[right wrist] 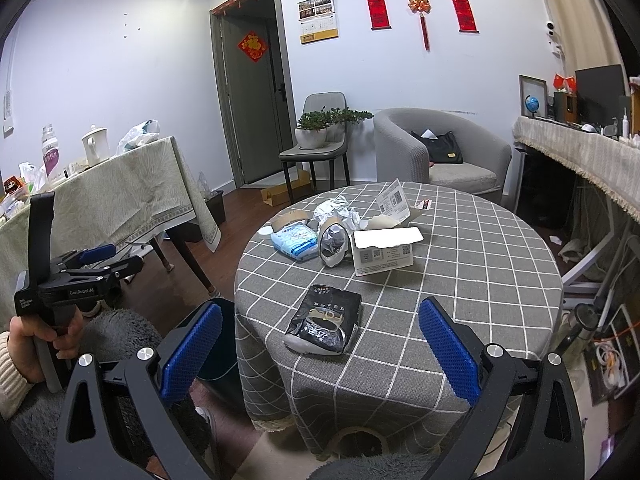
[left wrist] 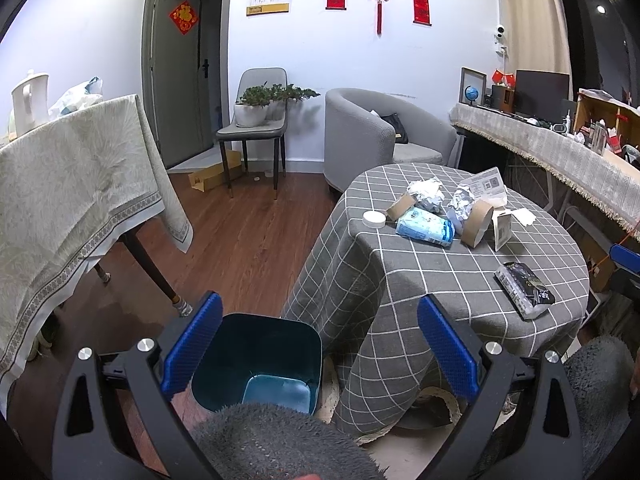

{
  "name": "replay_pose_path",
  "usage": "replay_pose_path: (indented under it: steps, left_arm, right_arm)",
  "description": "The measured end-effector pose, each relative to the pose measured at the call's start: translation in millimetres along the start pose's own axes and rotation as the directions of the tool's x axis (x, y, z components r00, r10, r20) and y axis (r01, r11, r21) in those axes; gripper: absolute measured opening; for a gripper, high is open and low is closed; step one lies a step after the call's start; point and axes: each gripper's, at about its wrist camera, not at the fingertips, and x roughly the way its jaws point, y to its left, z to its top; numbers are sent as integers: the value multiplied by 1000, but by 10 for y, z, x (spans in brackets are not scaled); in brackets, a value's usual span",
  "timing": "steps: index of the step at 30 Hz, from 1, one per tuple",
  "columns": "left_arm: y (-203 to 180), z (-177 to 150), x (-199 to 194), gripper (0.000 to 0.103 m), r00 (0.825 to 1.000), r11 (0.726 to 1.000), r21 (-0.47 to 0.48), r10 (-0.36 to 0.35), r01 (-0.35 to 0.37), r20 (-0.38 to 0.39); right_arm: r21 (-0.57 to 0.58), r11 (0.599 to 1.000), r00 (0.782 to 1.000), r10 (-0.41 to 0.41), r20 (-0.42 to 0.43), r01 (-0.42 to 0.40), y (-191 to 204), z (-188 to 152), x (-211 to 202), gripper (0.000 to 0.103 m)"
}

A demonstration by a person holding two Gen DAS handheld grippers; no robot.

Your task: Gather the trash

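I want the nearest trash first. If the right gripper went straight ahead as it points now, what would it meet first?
Most likely the black packet, which lies on the checked tablecloth between the open right gripper fingers' line; depth is hard to judge.

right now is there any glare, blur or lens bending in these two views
Left wrist view: heavy fisheye bending with dark corners, the fuzzy grey sleeve soft up close, the table sharp. Right wrist view: same curved edges, a light streak at the top, a blown-out white patch on the box.
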Motion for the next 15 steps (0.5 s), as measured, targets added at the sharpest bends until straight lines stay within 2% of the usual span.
replay_pose_path:
  steps: [15]
  left_arm:
    - [-41,-16,-18,99,1000,1000,6,-28,28,9]
  right_arm:
    - [-6,1000,1000,-3,0,3,4,16,-2,100]
